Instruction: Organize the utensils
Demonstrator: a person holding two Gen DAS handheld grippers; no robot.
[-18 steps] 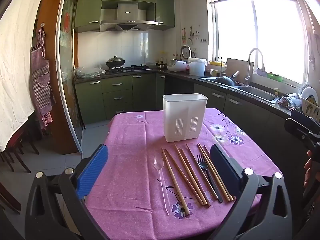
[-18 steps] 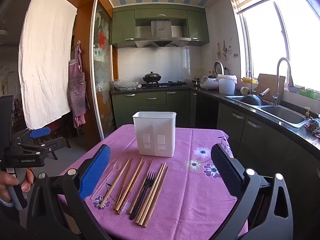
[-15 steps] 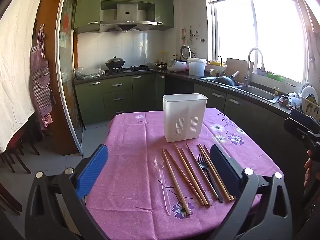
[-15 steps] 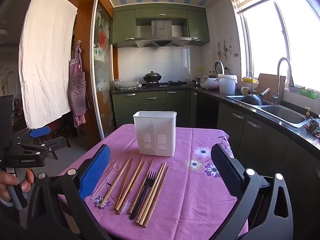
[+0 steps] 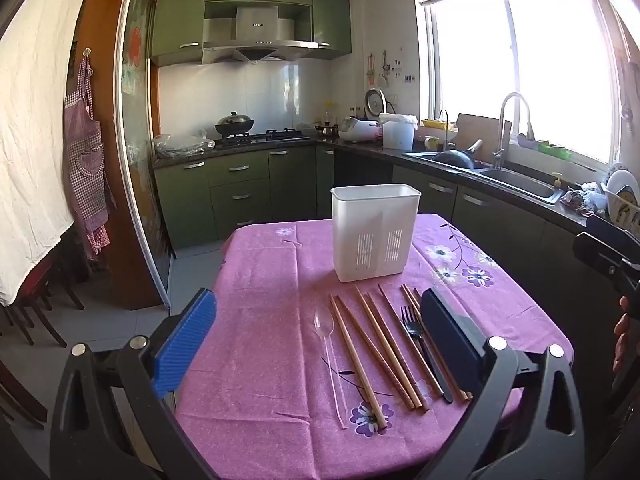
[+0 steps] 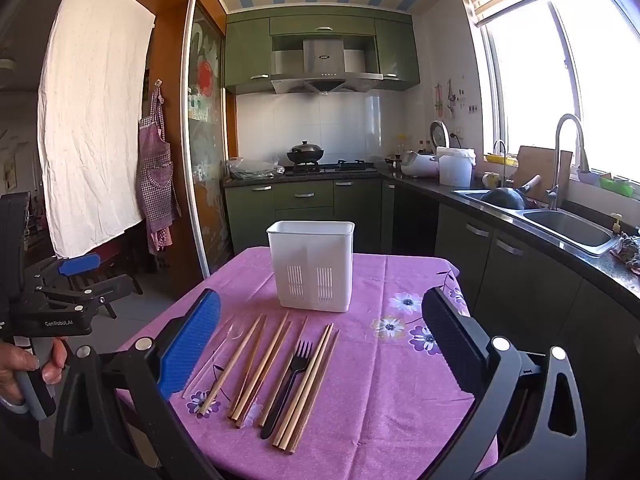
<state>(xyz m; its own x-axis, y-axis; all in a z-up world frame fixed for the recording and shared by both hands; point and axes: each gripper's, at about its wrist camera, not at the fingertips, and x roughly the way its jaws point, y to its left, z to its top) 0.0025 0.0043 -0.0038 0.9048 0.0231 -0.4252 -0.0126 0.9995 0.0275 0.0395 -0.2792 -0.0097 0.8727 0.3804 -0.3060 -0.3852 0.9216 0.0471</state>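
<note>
Both of your grippers hang over the near edge of the desk (image 5: pixel 264 280) with nothing in them. The left gripper (image 5: pixel 316 344) has its fingers spread as wide as they go, and so does the right gripper (image 6: pixel 320 344); neither touches anything.

Everything you need sits relative to the white holder (image 5: pixel 375 232), which stands upright and looks empty from here, though you cannot see its bottom. Just in front of the holder lies a row of utensils, side by side and pointing toward it: a clear spoon (image 5: pixel 326 332) at the left end, then wooden chopsticks (image 5: pixel 372 352), then a black fork (image 5: pixel 420 344), with more chopsticks on the holder's right side of the fork.

Watch for these risks, as far as these views let you judge:

- The chopsticks lie close together, some touching. Closing on one will likely drag or roll a neighbour, possibly off the near edge.
- The clear spoon is hard to see against the pink cloth (image 6: pixel 400 360), so you may misjudge where its handle is and pinch cloth instead.
- The cloth can bunch under the fingers and shift the whole row.
- The holder looks light; a utensil pushed against its rim or wall could tip it or slide it away.
- The two grippers are near each other, so reaching for the same utensil could make them collide.
</note>
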